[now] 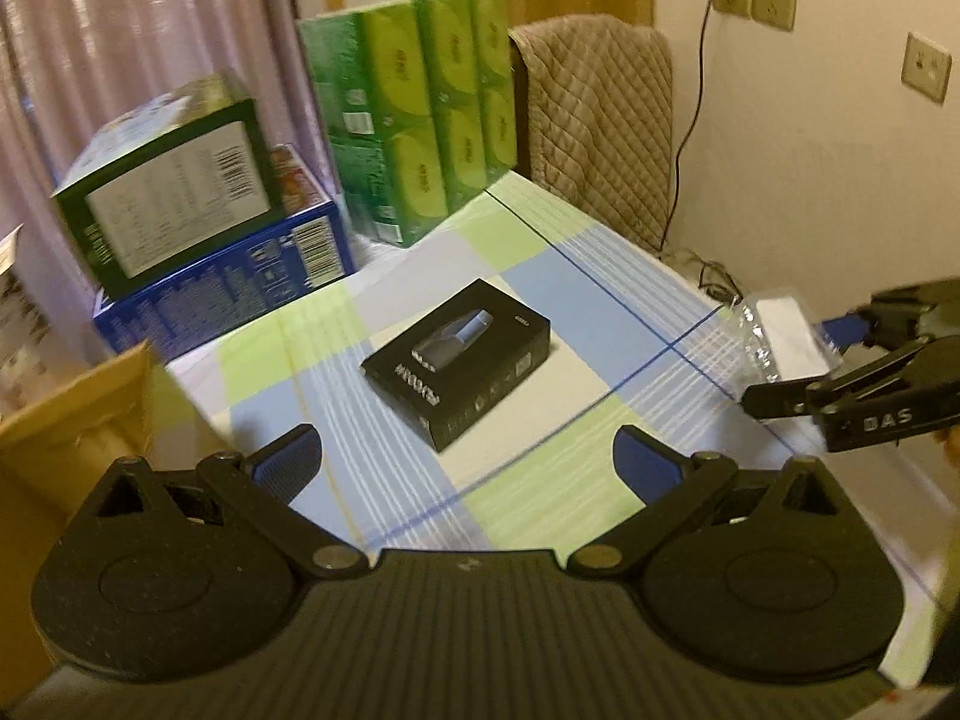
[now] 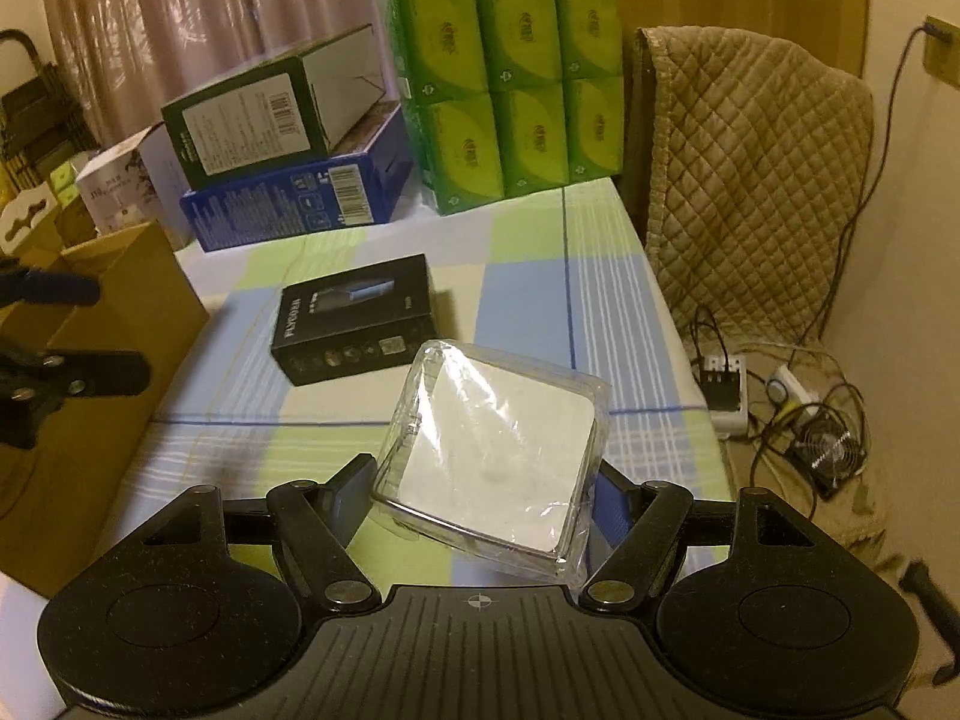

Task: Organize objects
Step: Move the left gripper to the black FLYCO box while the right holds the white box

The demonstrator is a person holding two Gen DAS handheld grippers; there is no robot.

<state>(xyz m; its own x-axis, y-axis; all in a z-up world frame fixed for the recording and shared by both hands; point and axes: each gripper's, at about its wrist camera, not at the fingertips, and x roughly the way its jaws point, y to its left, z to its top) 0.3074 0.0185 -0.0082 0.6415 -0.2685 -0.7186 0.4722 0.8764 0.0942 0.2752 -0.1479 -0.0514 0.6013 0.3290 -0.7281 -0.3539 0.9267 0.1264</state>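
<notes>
While your right gripper [image 2: 480, 495] pinches the clear plastic case [image 2: 492, 450] clear of the table [image 2: 540, 276], your left gripper [image 1: 465, 459] stands spread toward the black box [image 1: 456, 360], ready to take it

quilted chair cover [image 2: 750, 180], wall sockets [image 1: 774, 0], floor cables [image 2: 798, 396], curtain [image 1: 120, 30]

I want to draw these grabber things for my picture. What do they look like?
Both grabbers look the same. The left gripper has a black ribbed body, two big round black discs, and black bars joined with silver rivets. Its fingers carry blue bumpy pads. The right gripper matches it, and seen from the left camera it has white letters reading DAS on its side. No cables or sleeves show.
</notes>
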